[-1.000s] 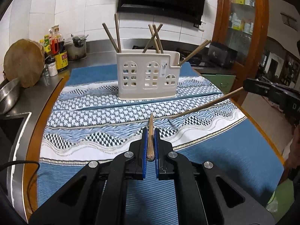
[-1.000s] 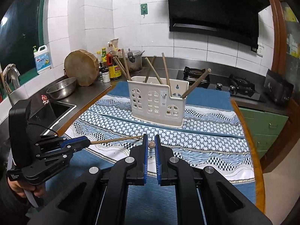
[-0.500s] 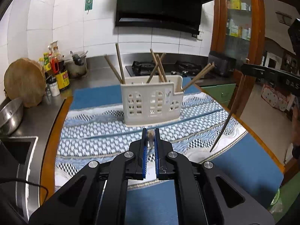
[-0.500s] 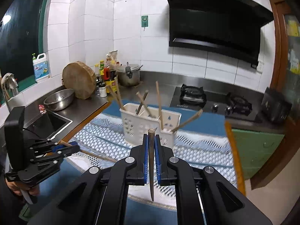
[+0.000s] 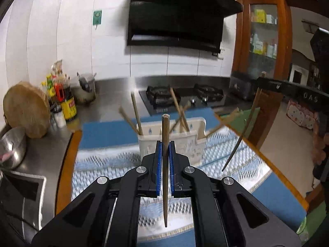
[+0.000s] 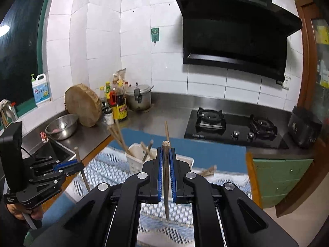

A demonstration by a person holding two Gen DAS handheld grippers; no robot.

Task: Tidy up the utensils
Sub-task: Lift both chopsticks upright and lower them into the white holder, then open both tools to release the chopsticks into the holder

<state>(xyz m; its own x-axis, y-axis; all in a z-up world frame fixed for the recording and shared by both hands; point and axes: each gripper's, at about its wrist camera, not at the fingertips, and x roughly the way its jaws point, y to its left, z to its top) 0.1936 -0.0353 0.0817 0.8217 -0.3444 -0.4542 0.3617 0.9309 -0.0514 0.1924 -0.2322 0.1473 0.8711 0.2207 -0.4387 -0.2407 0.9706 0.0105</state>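
Patterned blue cloth (image 5: 236, 160), steel countertop (image 6: 160, 121).

1. A home kitchen: a black range hood (image 6: 236, 30) hangs on white wall tiles (image 6: 102, 41) above a two-burner gas hob (image 6: 232, 129).
2. Along the steel worktop's (image 6: 164, 119) back edge stand sauce bottles (image 6: 118, 100), a pressure cooker (image 6: 138, 98) and a round wooden chopping block (image 6: 83, 105).
3. A sink (image 6: 51, 152) is sunk at its left end.

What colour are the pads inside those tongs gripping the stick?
Blue pads, set on black tongs; the right wrist view shows them best.
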